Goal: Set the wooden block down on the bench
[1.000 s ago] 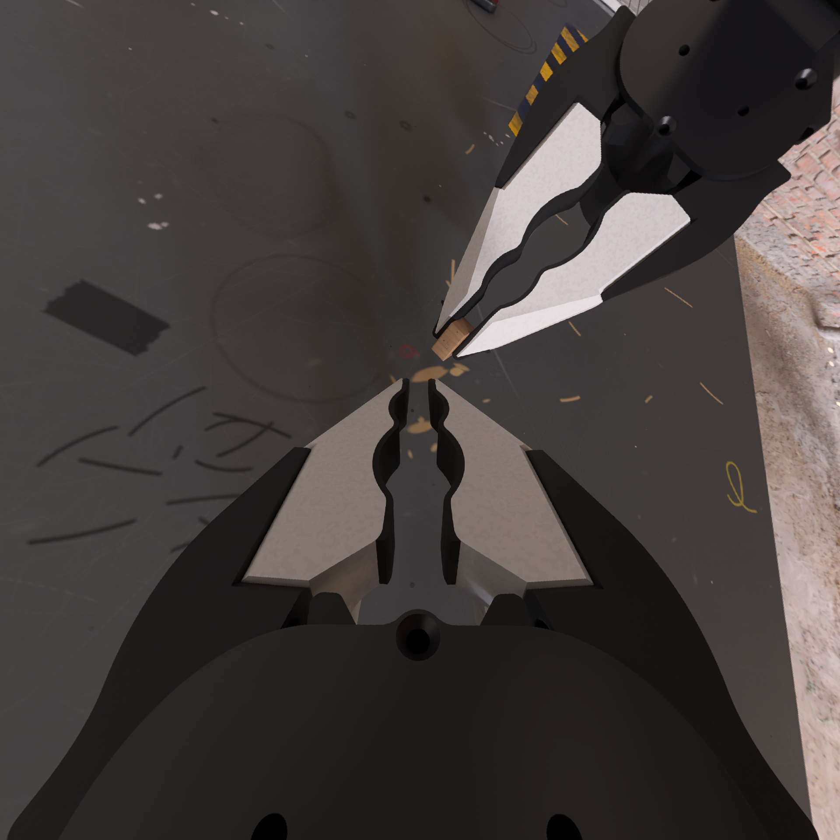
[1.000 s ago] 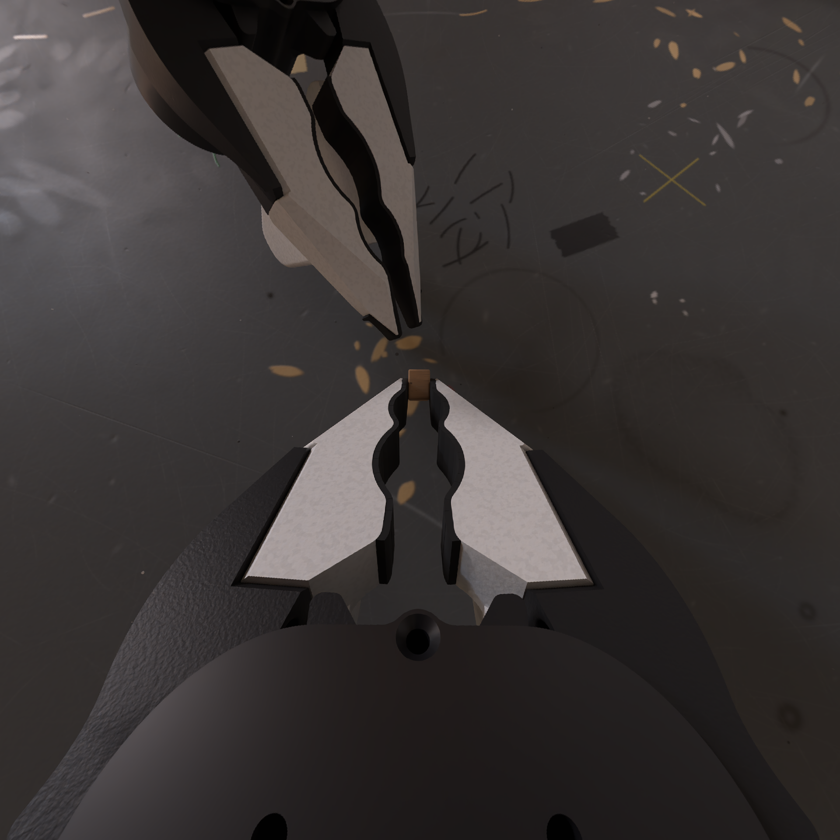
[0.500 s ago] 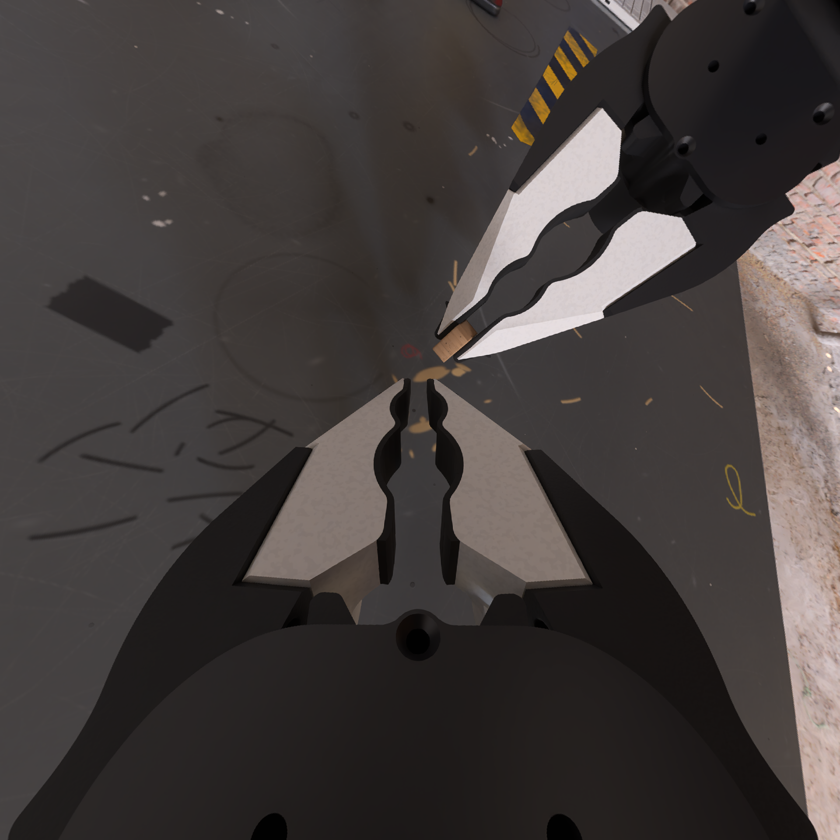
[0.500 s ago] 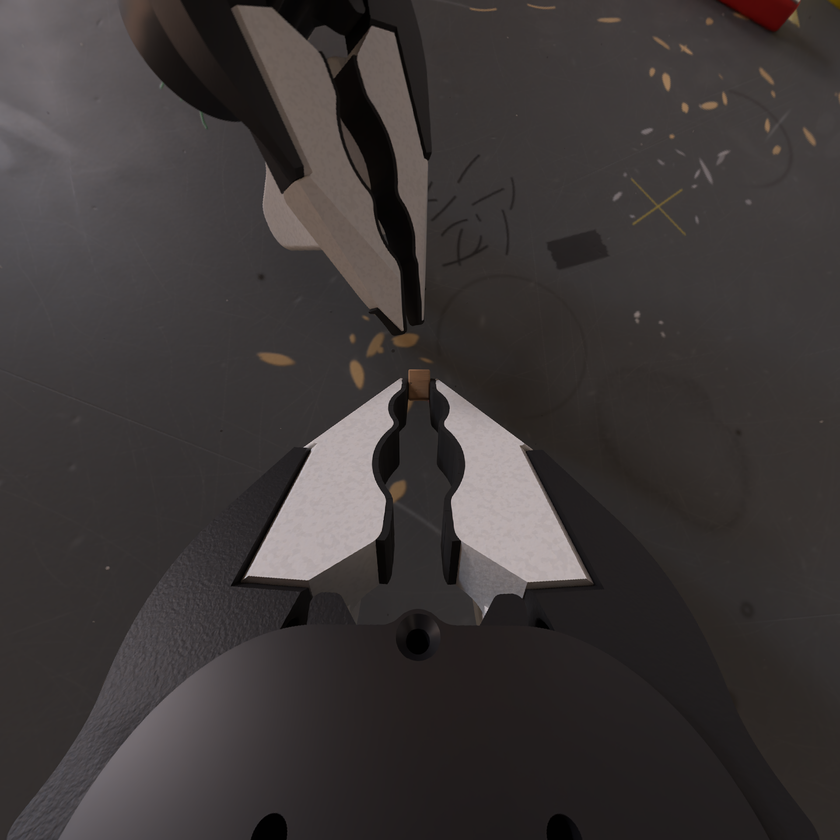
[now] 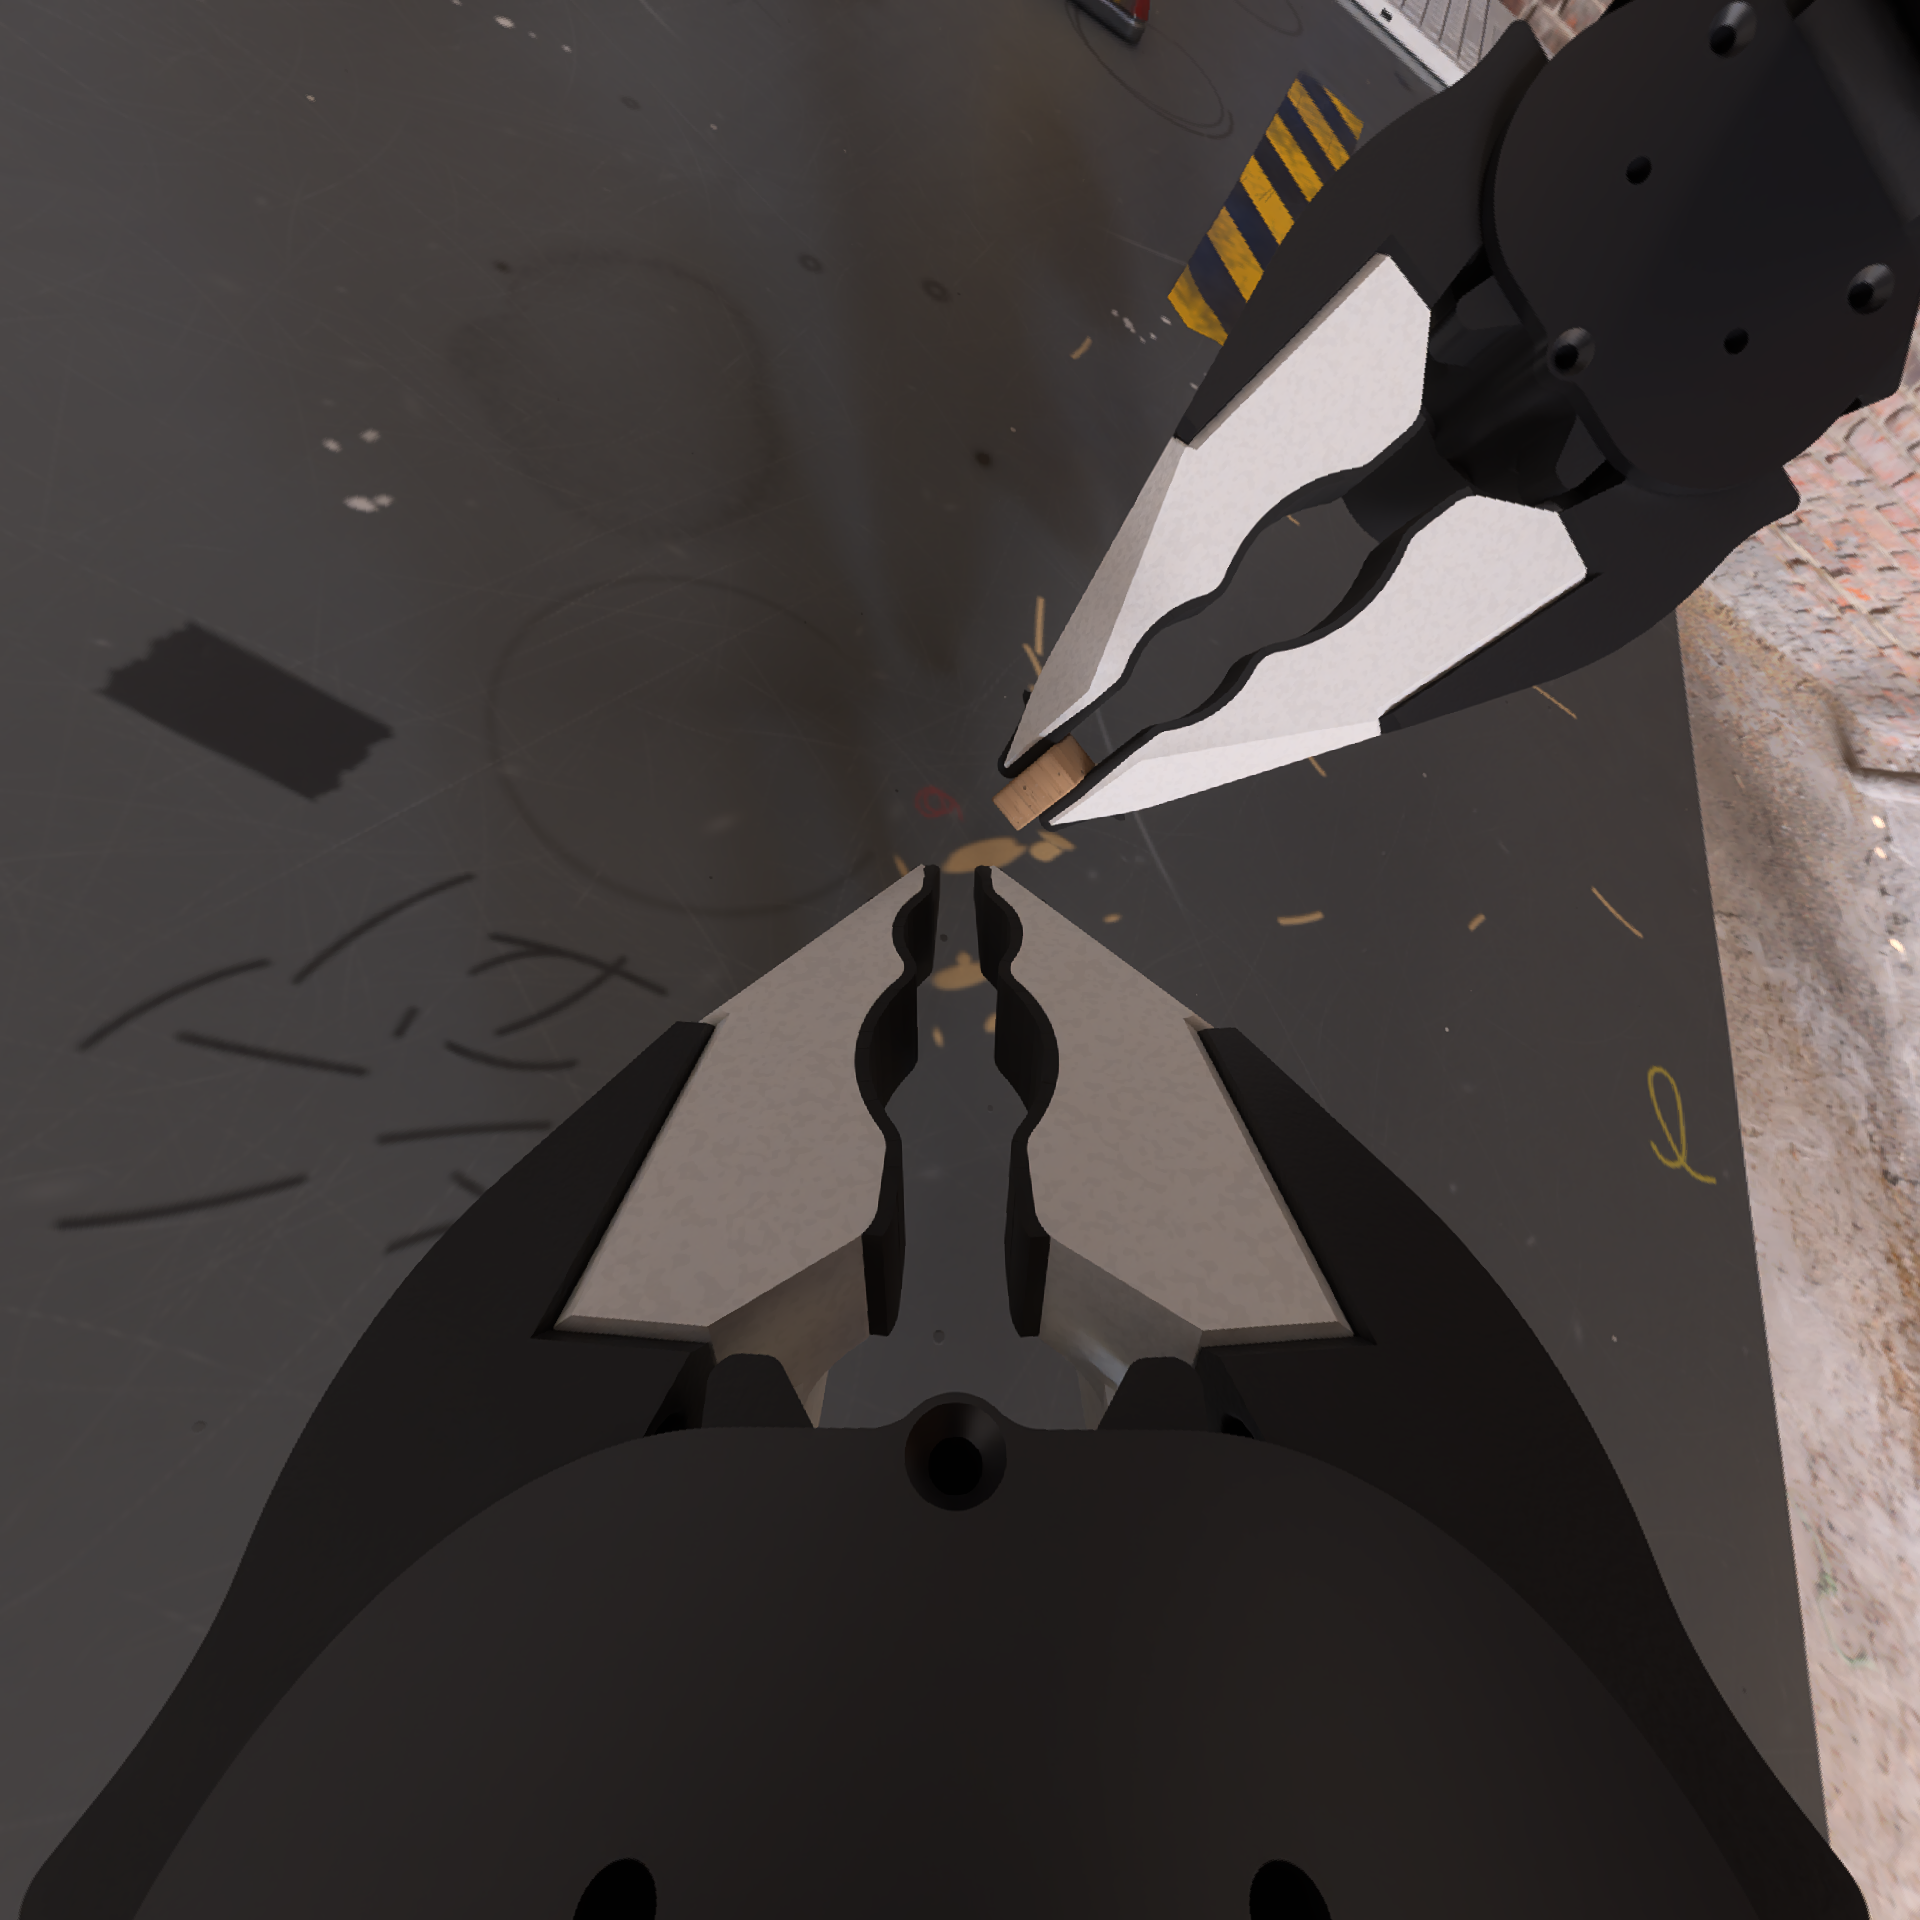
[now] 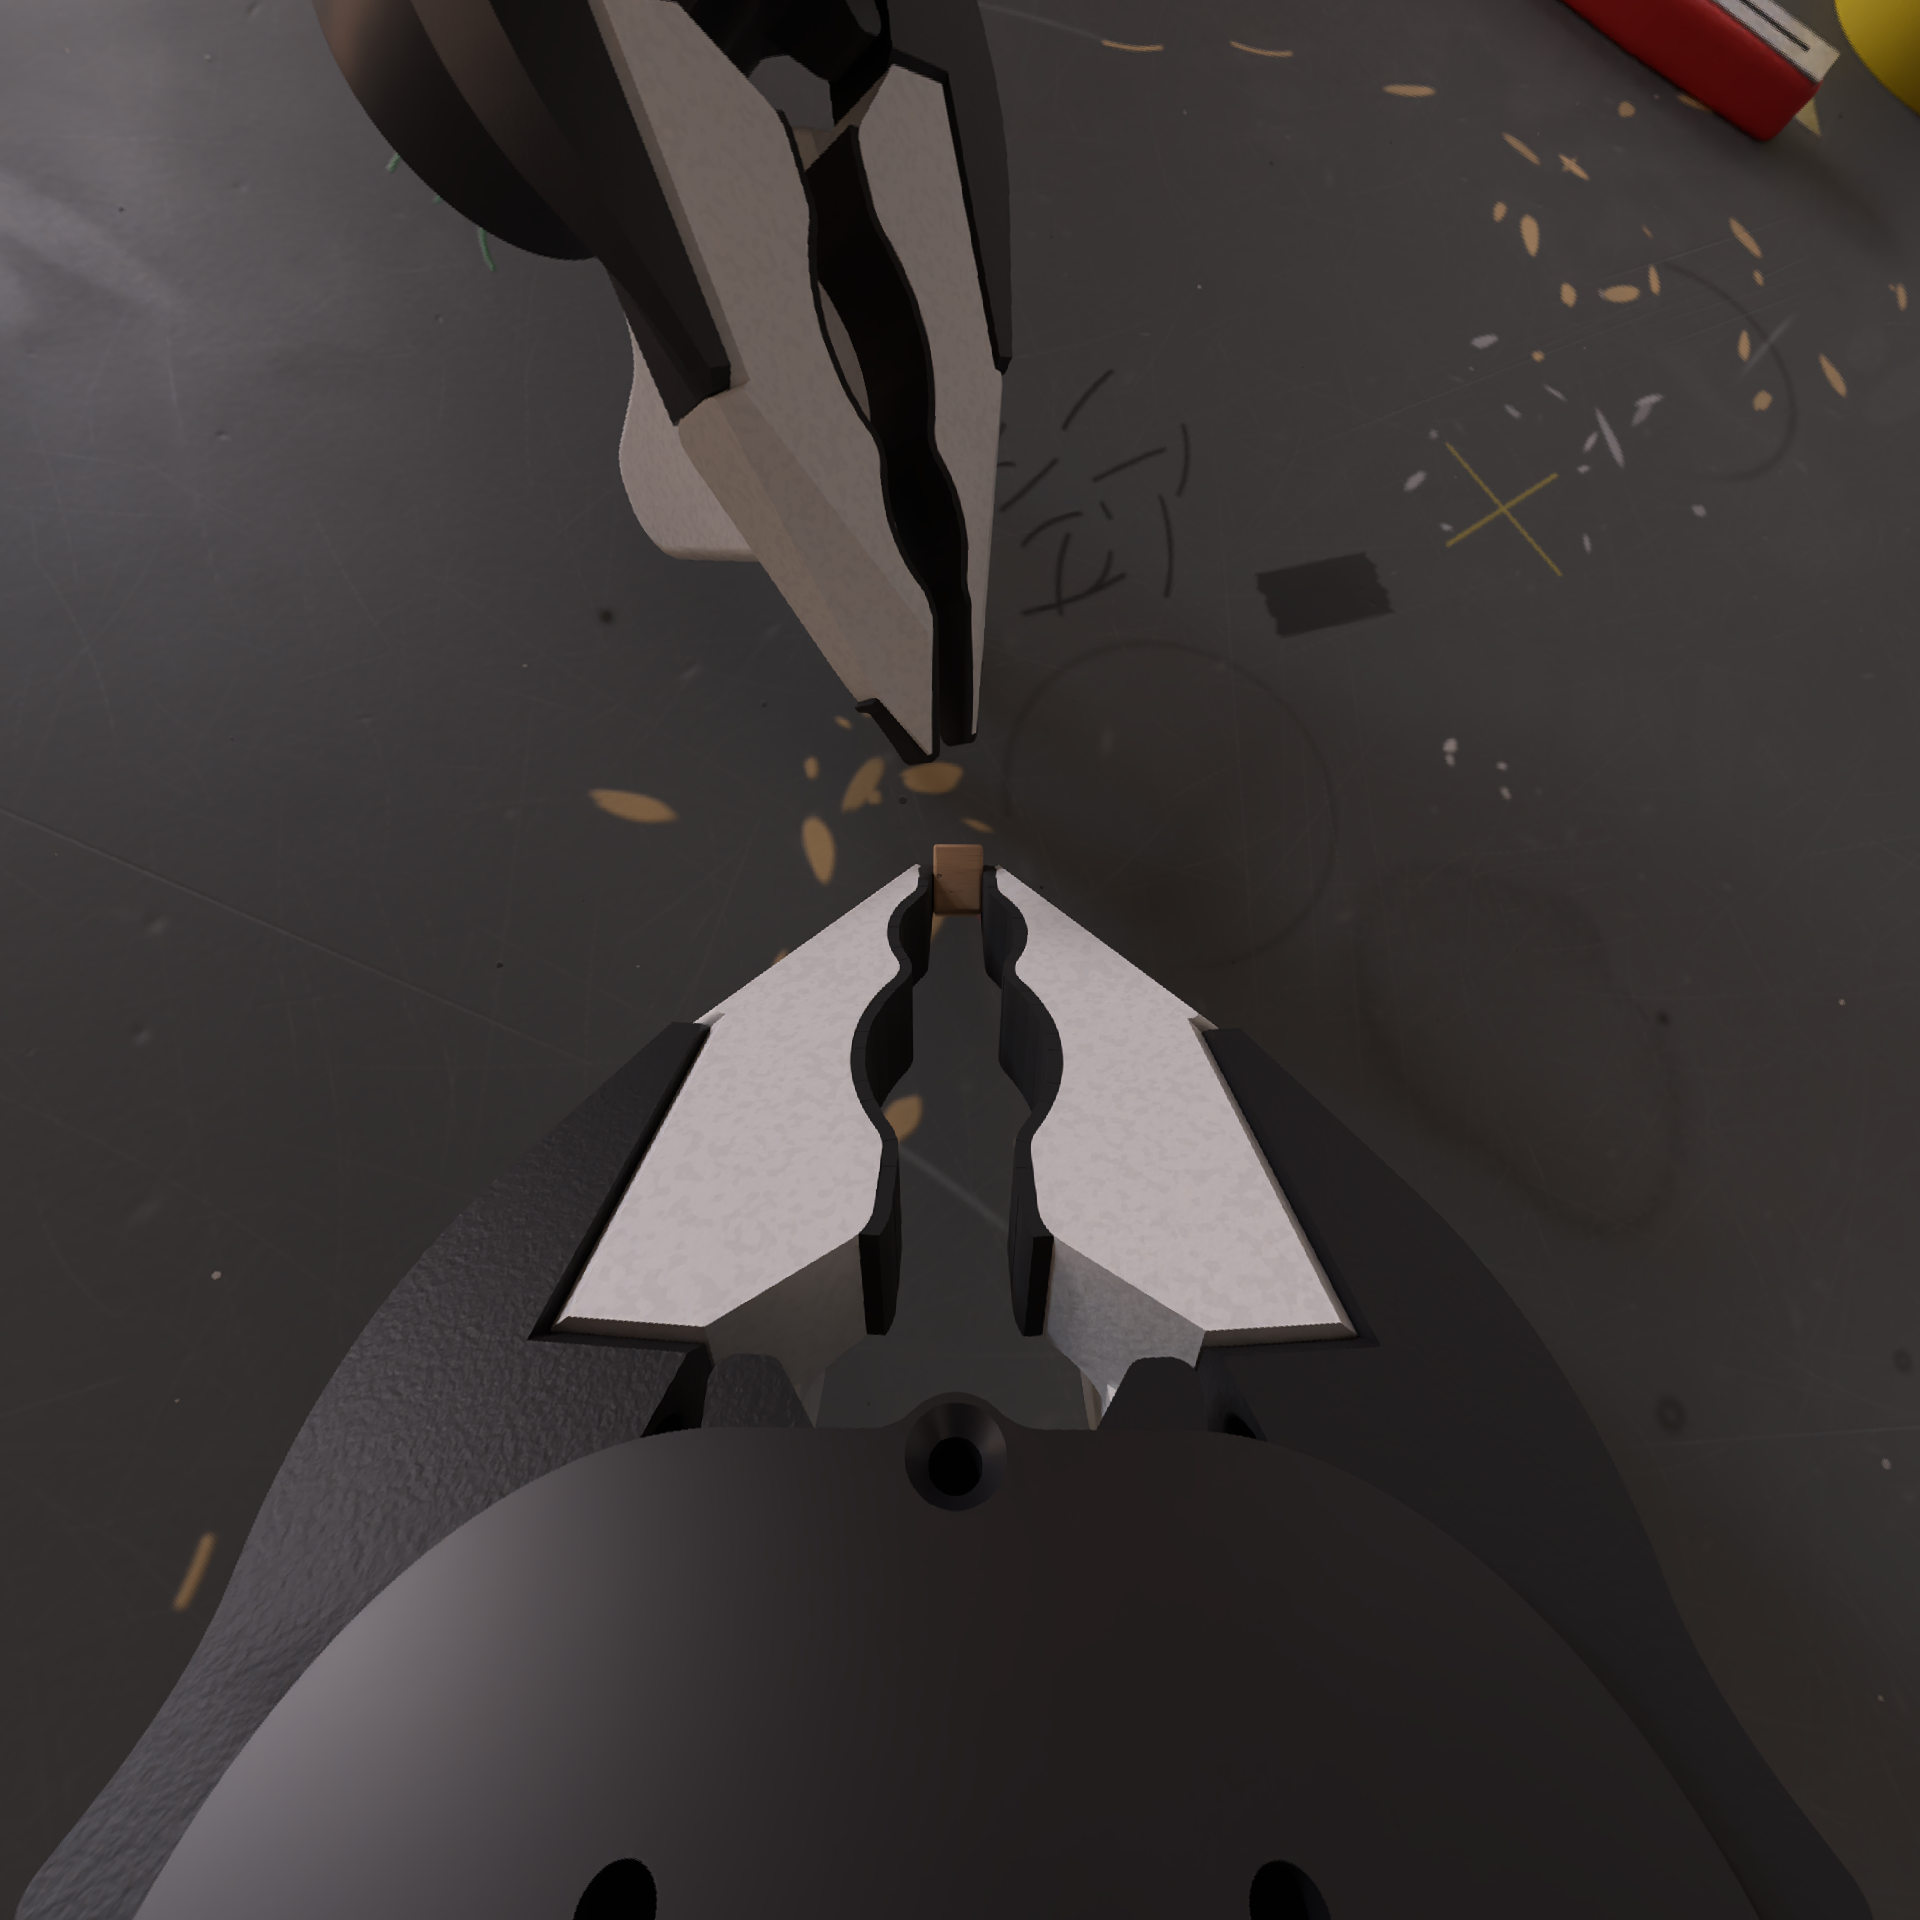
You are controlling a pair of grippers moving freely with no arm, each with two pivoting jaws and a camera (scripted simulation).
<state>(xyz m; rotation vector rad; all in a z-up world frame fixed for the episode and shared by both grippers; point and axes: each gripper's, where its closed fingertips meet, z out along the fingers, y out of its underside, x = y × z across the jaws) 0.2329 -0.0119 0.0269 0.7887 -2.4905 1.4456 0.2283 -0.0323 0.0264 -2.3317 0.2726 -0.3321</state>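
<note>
A small wooden block (image 6: pixel 957 878) is pinched between the fingertips of my right gripper (image 6: pixel 956 883), which is shut on it. In the left wrist view the block (image 5: pixel 1042 795) sticks out of the right gripper's tips (image 5: pixel 1039 798), close above the dark bench (image 5: pixel 520 312). My left gripper (image 5: pixel 956 883) is empty, its jaws nearly together with a narrow slit between them. It points at the block from a short way off. In the right wrist view the left gripper (image 6: pixel 951 743) hangs just beyond the block, not touching it.
Wood chips (image 6: pixel 634 805) lie scattered under both grippers. A black tape patch (image 5: pixel 244 712) and a yellow-black striped piece (image 5: pixel 1262 203) lie on the bench. A red object (image 6: pixel 1704 62) and a yellow one (image 6: pixel 1886 52) sit far right. The bench edge (image 5: pixel 1704 935) borders rough ground.
My right gripper has tilted and drawn back a little with the block still in it, which brings the red object into its view. My left gripper has stayed put.
</note>
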